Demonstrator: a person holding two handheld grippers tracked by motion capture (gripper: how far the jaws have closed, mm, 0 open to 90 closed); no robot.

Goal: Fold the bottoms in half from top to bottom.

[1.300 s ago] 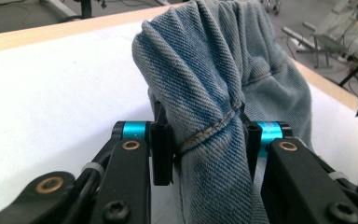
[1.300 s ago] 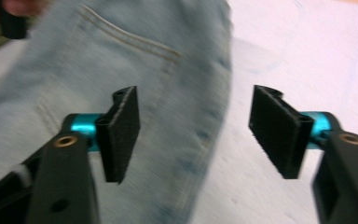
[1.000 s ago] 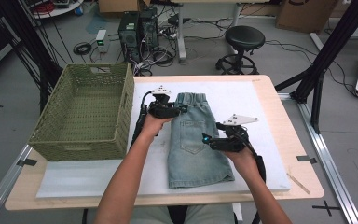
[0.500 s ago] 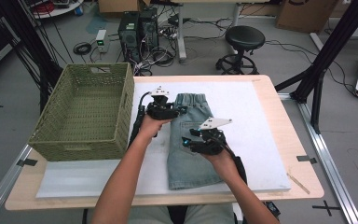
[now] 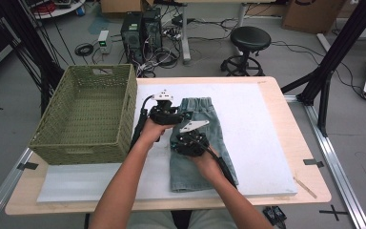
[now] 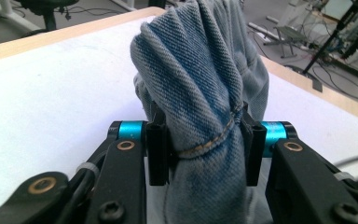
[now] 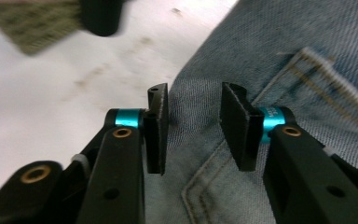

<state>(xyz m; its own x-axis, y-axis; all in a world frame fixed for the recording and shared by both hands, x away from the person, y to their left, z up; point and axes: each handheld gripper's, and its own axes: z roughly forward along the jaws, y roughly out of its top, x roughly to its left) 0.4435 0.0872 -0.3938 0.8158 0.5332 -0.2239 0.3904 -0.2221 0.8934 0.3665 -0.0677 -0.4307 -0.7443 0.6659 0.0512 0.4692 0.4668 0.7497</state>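
A pair of blue denim shorts (image 5: 196, 174) lies on the white mat (image 5: 257, 133), waistband at the far end. My left gripper (image 5: 180, 114) is at the waistband's left corner, shut on a bunched fold of denim (image 6: 200, 70) that rises between its pads (image 6: 157, 149). My right gripper (image 5: 176, 141) hangs low over the shorts' left edge, just in front of the left one. Its jaws have just been closing. They stand a little apart (image 7: 193, 107) above the denim (image 7: 270, 46) near a pocket seam, and nothing is pinched between them.
A green woven basket (image 5: 76, 152) stands at the mat's left side, close to my left forearm. The wooden table edge (image 5: 290, 109) runs along the right. A stool (image 5: 250, 38), computer cases (image 5: 140, 28) and cables sit on the floor beyond the table.
My right gripper has moved left across the shorts from their right side to their left edge, and its jaws have narrowed. The left gripper has stayed in place on the denim.
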